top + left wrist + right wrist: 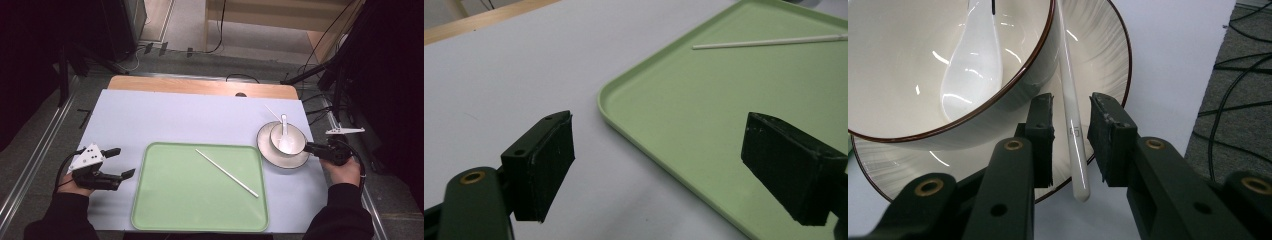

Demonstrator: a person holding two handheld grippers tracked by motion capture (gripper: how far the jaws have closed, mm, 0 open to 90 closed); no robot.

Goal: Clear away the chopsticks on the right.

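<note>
Your left hand-held gripper (121,161) rests on the counter (200,120) just left of the green tray (165,210), jaws spread wide with nothing between them. Its own view looks along the tray's near corner; the high view adds a white chopstick (227,173) lying diagonally on the tray. Right of the tray, the high view shows a bowl (298,142) with a spoon (284,135) on a plate (267,150). Your right hand-held gripper (1070,137) view reveals a second chopstick (1072,130) resting on the plate against the bowl, its long axis running away from you, blunt end nearest. The jaws flank it, not yet pressing.
</note>
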